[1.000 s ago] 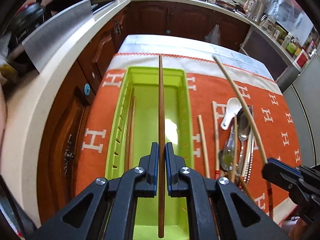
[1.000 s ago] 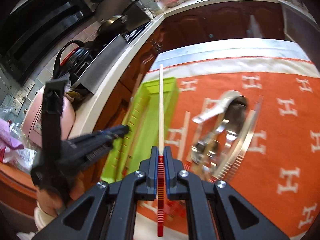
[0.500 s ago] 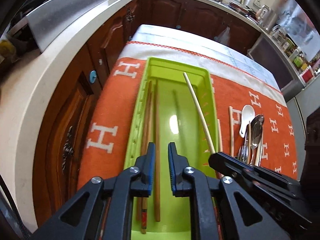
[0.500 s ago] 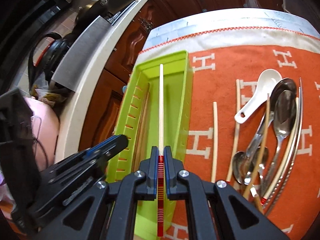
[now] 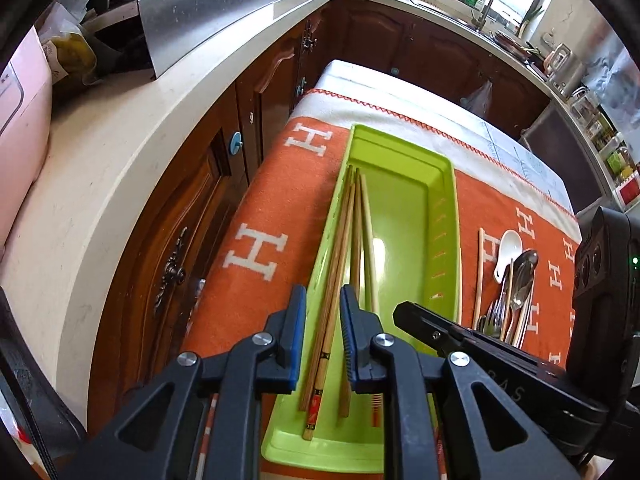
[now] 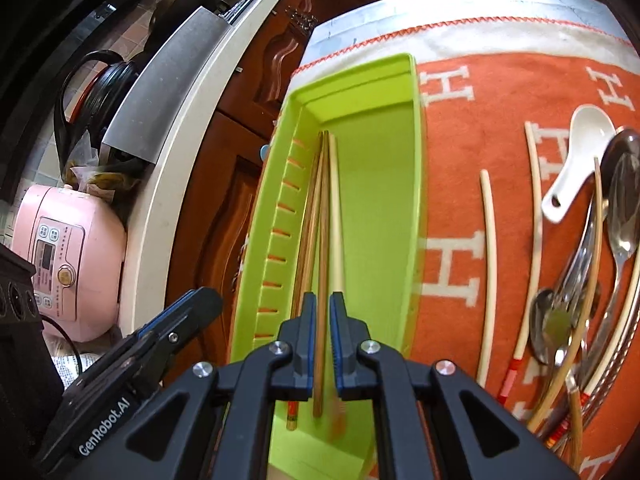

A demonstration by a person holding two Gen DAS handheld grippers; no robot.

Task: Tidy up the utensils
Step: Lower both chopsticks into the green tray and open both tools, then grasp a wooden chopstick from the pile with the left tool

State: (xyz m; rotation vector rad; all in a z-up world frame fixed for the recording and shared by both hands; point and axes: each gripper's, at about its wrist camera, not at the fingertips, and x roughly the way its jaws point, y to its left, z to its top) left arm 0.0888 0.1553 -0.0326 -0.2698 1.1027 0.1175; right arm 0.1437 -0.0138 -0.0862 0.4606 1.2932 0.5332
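Observation:
A lime green tray (image 5: 446, 216) (image 6: 416, 168) lies lengthwise on an orange blanket. Several chopsticks (image 5: 340, 248) (image 6: 320, 216) lie along its left side, among them a pale one with a red-striped end (image 5: 370, 240) (image 6: 336, 232). My left gripper (image 5: 323, 332) is open and empty over the tray's near end. My right gripper (image 6: 323, 344) is open a little and empty above the chopsticks; it shows in the left wrist view as a black arm (image 5: 472, 340). Loose pale chopsticks (image 6: 488, 264), a white ceramic spoon (image 6: 576, 152) (image 5: 506, 252) and metal spoons (image 6: 624, 216) lie right of the tray.
The orange blanket (image 5: 264, 216) with white H letters covers the table. A cream countertop (image 5: 100, 168) and dark wooden cabinets (image 5: 188, 216) run along the left. A pink rice cooker (image 6: 68, 260) stands on the counter. A sink area (image 5: 480, 0) lies at the back.
The left gripper let go of a brown chopstick, which now lies in the tray. The right gripper brought the pale red-striped chopstick over the tray, opened and released it into the tray.

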